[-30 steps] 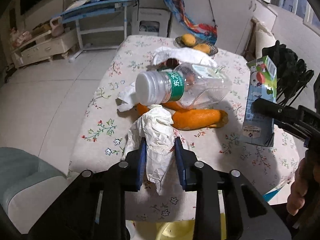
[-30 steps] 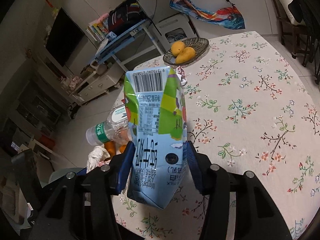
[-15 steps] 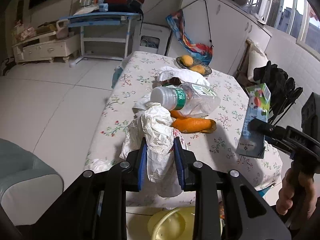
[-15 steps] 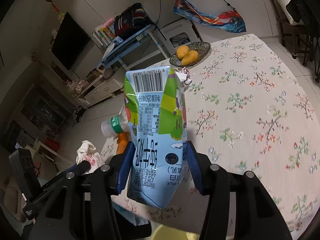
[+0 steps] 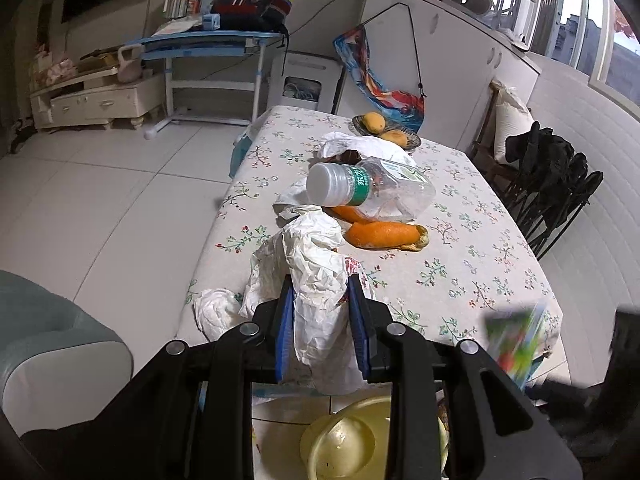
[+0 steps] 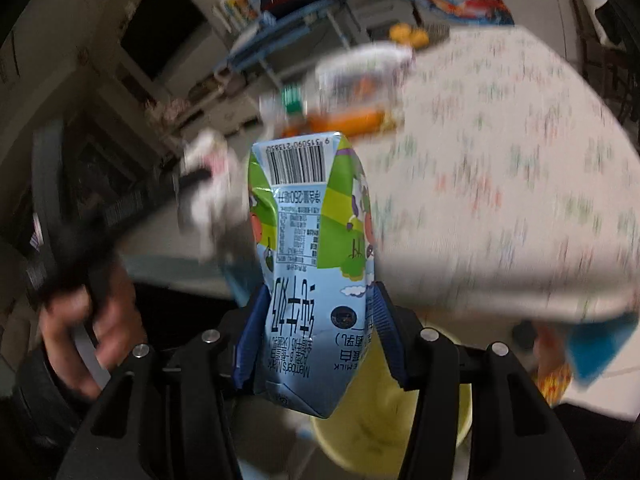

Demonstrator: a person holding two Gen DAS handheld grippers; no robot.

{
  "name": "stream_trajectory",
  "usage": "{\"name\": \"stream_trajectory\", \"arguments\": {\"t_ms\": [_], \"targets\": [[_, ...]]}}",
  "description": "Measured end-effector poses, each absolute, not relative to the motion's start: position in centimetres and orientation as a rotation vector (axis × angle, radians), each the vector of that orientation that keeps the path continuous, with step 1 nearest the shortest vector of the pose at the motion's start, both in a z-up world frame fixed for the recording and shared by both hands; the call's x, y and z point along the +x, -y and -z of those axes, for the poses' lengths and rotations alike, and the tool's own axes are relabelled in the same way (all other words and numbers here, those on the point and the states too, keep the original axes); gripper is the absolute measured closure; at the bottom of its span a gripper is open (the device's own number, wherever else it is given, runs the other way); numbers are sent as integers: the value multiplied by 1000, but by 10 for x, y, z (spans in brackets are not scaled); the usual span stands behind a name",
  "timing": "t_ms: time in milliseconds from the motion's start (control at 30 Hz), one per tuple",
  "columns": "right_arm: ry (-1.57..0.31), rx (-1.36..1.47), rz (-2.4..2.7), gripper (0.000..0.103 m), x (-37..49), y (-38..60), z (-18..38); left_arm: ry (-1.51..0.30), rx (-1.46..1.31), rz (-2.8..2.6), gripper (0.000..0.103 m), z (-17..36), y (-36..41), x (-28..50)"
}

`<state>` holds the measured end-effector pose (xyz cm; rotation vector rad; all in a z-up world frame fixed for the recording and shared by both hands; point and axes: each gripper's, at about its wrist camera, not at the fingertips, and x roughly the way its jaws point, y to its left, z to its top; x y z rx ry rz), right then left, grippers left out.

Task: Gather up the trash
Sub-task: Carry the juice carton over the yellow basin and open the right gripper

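Your left gripper [image 5: 322,320] is clamped on crumpled paper [image 5: 316,280] at the table's [image 5: 460,280] near edge; your right gripper [image 6: 318,328] squeezes a milk carton [image 6: 314,264] above a yellow bin [image 6: 384,432].

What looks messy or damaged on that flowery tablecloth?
A clear plastic bottle lies on its side, dented, propped on strips of orange peel. Crumpled white tissues sit near the table edge. The blue milk carton in the right gripper looks squashed.
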<state>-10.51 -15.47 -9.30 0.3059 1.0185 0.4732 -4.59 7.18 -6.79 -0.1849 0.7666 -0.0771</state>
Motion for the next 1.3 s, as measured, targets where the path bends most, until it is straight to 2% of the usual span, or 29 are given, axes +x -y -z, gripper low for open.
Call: {"name": "stream_trajectory", "arguments": {"t_ms": [333, 833, 933, 1100, 1200, 1300], "targets": [[-1235, 92, -442, 51, -120, 114, 149, -741, -161, 123, 78, 64, -64, -61], [-1372, 32, -404, 49, -131, 108, 183, -720, -139, 165, 78, 61, -60, -71], [-1360, 37, -396, 42, -132, 110, 175, -721, -134, 168, 78, 60, -60, -71], [-1285, 84, -387, 42, -136, 115, 157, -724, -123, 175, 78, 61, -58, -73], [-1187, 135, -386, 42, -138, 123, 138, -725, -115, 183, 78, 61, -54, -78], [-1071, 173, -363, 37, -141, 130, 114, -730, -103, 206, 78, 62, -49, -86]]}}
